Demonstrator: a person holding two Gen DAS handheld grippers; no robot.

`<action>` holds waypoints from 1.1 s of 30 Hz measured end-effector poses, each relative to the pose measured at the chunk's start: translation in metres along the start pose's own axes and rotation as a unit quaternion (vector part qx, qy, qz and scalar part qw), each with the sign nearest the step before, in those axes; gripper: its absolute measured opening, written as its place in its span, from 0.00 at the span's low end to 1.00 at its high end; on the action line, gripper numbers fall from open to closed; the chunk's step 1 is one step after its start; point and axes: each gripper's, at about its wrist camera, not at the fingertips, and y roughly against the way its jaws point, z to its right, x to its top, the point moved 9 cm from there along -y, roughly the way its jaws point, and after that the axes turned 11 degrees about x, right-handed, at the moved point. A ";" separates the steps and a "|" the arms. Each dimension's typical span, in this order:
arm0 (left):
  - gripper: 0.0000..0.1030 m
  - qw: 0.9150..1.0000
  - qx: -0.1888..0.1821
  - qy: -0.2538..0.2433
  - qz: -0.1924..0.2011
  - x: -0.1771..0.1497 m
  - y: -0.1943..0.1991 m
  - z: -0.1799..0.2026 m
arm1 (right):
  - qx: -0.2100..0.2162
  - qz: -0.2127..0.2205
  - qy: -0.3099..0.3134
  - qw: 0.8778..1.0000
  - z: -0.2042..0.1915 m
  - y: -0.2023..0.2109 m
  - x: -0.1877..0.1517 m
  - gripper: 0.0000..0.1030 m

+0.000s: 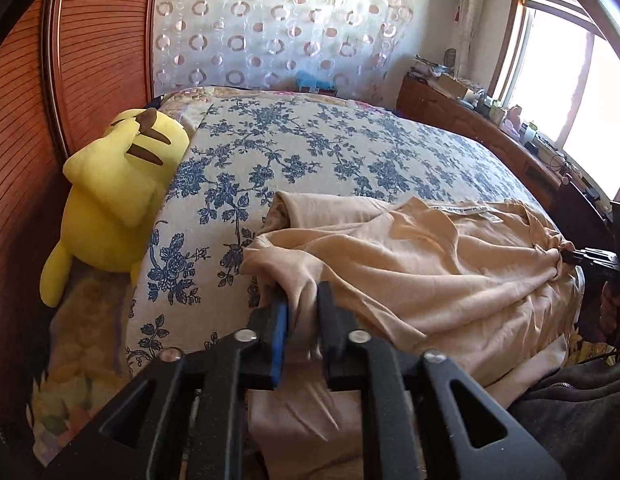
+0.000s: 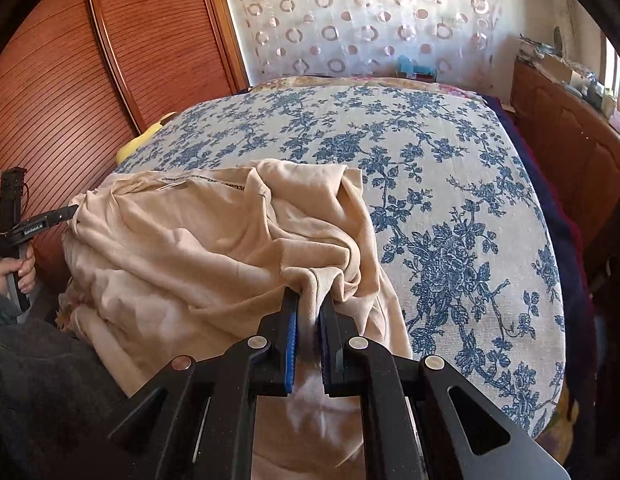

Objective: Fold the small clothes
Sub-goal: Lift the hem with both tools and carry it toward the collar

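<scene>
A beige garment (image 1: 410, 256) lies crumpled on the near part of a bed with a blue floral cover (image 1: 310, 140). My left gripper (image 1: 303, 294) is shut on a bunched edge of the garment at its left side. My right gripper (image 2: 310, 296) is shut on another bunched edge of the garment (image 2: 213, 248) at its right side. In the left wrist view the right gripper (image 1: 566, 258) pinches the cloth at the far right. In the right wrist view the left gripper (image 2: 71, 212) pinches it at the far left. A white label strip (image 1: 466, 210) shows on the cloth.
A yellow plush toy (image 1: 113, 200) lies at the bed's left edge against a wooden slatted wall (image 1: 25, 120). A wooden cabinet (image 1: 470, 120) with clutter runs along the right under a window. The floral cover (image 2: 450, 200) stretches beyond the garment.
</scene>
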 end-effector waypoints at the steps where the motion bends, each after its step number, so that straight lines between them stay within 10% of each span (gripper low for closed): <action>1: 0.27 1.000 -0.001 -0.002 0.000 0.000 0.001 0.000 | -0.001 -0.001 0.002 1.000 0.000 0.001 0.001 0.08; 9: 0.75 0.999 -0.019 -0.010 0.030 0.016 0.019 0.006 | -0.011 0.023 0.038 0.999 -0.004 0.026 0.017 0.29; 15: 0.76 0.999 -0.004 -0.014 0.052 0.042 0.023 0.009 | -0.024 0.065 0.046 0.996 0.002 0.041 0.047 0.50; 30: 0.75 1.000 0.001 -0.019 -0.010 0.067 -0.040 -0.004 | -0.007 0.001 0.018 1.000 0.027 -0.054 0.071 0.51; 33: 0.62 0.999 -0.012 -0.015 -0.028 0.067 -0.050 -0.004 | -0.006 -0.007 0.010 1.000 0.030 -0.060 0.070 0.51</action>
